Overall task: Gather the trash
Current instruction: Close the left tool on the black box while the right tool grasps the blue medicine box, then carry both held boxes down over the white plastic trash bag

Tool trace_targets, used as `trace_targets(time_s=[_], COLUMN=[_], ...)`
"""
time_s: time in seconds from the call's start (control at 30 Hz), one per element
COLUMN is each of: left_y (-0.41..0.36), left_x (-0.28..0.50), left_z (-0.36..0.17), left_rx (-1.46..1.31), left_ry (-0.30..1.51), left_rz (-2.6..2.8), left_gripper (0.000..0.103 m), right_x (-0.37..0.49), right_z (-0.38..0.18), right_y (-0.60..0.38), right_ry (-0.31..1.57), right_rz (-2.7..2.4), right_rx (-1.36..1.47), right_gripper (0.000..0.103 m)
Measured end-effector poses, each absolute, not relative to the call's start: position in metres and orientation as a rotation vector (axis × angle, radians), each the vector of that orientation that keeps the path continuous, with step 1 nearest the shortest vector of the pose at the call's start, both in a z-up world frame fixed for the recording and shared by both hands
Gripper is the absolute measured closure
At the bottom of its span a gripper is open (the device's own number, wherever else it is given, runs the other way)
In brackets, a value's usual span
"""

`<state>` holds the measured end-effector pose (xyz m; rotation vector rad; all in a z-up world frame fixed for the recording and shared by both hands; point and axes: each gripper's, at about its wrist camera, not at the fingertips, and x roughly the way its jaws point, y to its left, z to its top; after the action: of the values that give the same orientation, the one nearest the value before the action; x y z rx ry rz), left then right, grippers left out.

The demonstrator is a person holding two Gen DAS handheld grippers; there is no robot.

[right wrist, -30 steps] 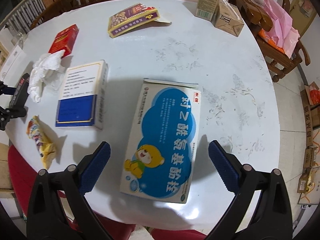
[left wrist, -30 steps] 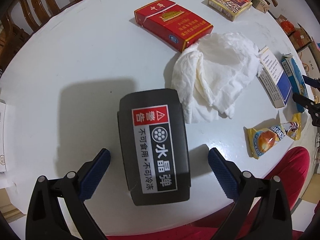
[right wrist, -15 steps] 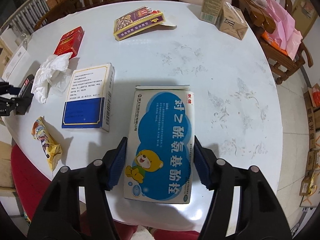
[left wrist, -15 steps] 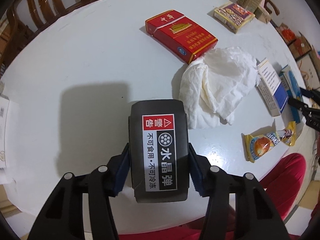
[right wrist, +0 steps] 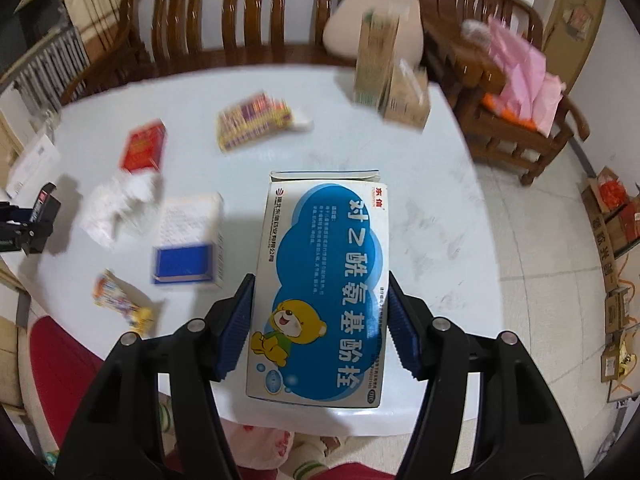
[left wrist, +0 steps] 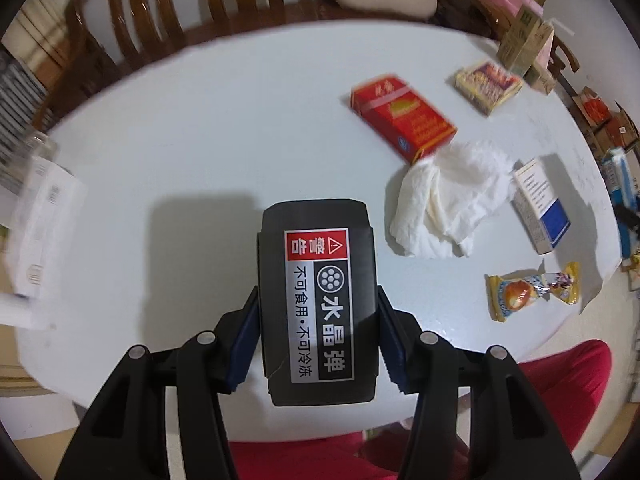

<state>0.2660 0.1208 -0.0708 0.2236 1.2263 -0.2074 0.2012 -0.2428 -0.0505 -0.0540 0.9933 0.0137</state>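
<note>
Left tongs (left wrist: 318, 334): clenched on the black box (left wrist: 316, 296), blue pads pressed against its two long sides. The box's long axis runs straight out along the fingers, away from my camera, with roughly the near half seated between the pads. It is clear of the white surface (left wrist: 200, 152); its shadow lies apart from it on the surface.

Right tongs (right wrist: 320, 320): clenched on the blue-and-white medicine box (right wrist: 322, 292), again gripped across its width, long axis in line with the fingers, opened flap at the far end. In my judgement it too is off the surface.

Against the frame one second back: both sets of tongs stood wide then, each box lying flat between the open pads. The jaws have just been closing, and each box is now held and raised.

Remaining on the surface: red pack (left wrist: 402, 118), crumpled tissue (left wrist: 448, 200), blue-and-white carton (left wrist: 540, 206), snack wrapper (left wrist: 528, 288), patterned box (left wrist: 488, 86).

No bin shows in either view; the carry direction for both loads cannot be fixed from these pictures
</note>
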Motion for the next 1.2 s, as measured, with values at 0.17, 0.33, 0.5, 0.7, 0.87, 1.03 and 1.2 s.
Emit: trace_targets(time_s=[0.17,0.33,0.5,0.7,0.87,1.03,1.2], left_y=[0.099,0.070,0.040,0.025,0.017,0.010,0.004], left_x=[0.217,0.175,0.138,0.105,0.076,0.055,0.042], left_z=[-0.020,0.010,0.018,0.020,0.019,0.010,-0.005], left_rx=[0.227,0.228,0.244,0.259,0.266,0.266,0.269], left_ry=[1.077,0.977,0.925,0.894,0.889,0.902,0.924], left_rz=[-0.223,-0.243,-0.293,-0.319,-0.346,-0.374,-0.399], left_gripper=[0.051,0.051,0.051,0.051,0.051,0.051,0.051], right_x=[0.168,0.127,0.085,0.035,0.002,-0.024,-0.041], right_z=[0.005,0.042,0.063,0.068,0.062,0.052,0.039], right_y=[-0.224,-0.200,-0.181,-0.163,-0.151,-0.139,-0.128], right_ry=[0.852,0.751,0.697,0.669,0.666,0.677,0.691], right_rz=[0.059,0.107,0.143,0.171,0.189,0.203,0.206], right_rx=[-0.036,-0.066,-0.096,-0.120,-0.132,-0.146,-0.158], right_gripper=[0.042,0.042,0.042,0.042,0.042,0.042,0.042])
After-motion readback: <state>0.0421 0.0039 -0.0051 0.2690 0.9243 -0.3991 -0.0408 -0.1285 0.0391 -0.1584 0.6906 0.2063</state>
